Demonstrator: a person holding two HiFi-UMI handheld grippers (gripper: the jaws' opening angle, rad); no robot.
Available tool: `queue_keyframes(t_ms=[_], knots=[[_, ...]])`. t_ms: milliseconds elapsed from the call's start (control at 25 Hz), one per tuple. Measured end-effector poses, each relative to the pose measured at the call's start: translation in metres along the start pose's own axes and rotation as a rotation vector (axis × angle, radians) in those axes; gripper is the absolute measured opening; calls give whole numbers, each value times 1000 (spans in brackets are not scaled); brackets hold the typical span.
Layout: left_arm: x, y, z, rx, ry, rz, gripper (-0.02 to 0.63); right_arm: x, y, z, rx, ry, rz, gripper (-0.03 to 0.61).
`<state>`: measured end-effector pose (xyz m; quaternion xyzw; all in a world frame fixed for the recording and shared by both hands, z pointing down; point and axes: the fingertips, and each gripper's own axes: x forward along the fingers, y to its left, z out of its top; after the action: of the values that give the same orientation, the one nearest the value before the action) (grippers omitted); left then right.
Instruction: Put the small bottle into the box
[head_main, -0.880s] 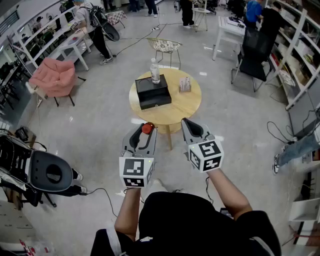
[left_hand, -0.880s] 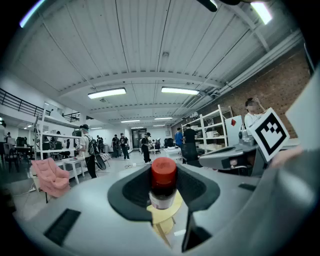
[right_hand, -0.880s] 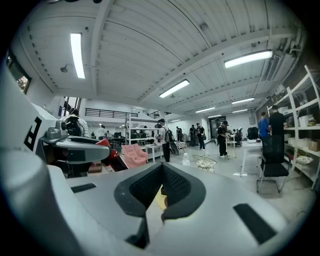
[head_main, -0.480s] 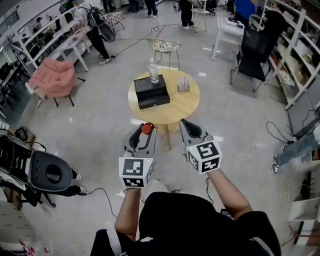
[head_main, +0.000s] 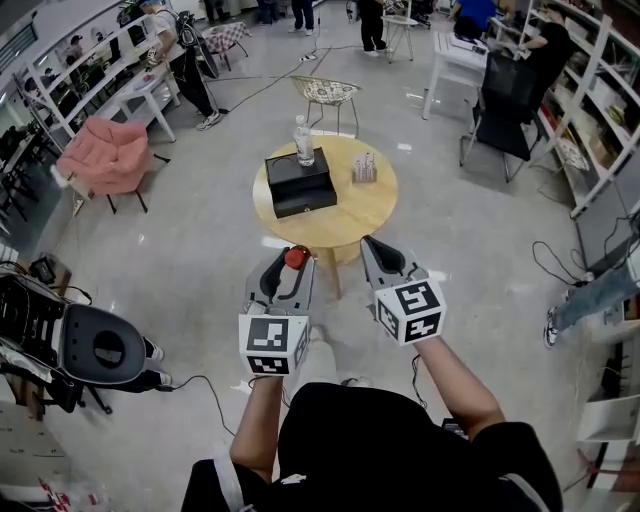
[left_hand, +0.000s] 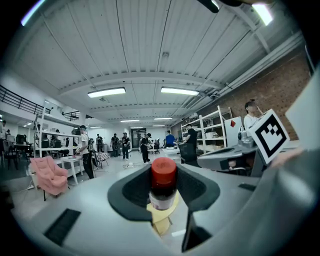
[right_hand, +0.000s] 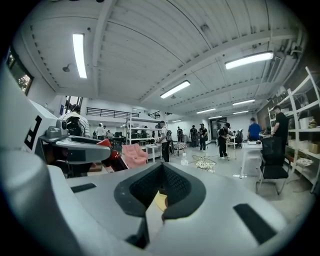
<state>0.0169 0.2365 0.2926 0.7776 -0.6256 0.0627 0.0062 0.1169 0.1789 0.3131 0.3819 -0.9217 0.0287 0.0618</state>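
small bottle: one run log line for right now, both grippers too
left gripper: shut on small bottle | right gripper: shut, empty | box: on round table ahead, bottle not in it

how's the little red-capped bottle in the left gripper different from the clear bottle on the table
The small dark bottle with a red cap is clamped in the left gripper, off the table. The tall clear plastic water bottle stands free on the round wooden table by the black box. The small bottle is dark, the water bottle see-through. Both are outside the box.
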Motion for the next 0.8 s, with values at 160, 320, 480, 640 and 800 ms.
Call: queue_keyframes(t_ms=[160,320,480,640,800], knots=[[13,6,-1,-4,4,1,150,10,-7,-1,1,5,3,3],[29,15,-2,-12,11,0,150,25,-15,-2,5,18,2,3],[52,30,-5,-16,14,-3,152,50,-25,-2,6,21,3,3],[81,49,-6,-19,16,-9,150,81,-37,-4,10,32,2,3],[113,69,-3,-24,12,-11,150,115,-54,1,29,35,4,3]])
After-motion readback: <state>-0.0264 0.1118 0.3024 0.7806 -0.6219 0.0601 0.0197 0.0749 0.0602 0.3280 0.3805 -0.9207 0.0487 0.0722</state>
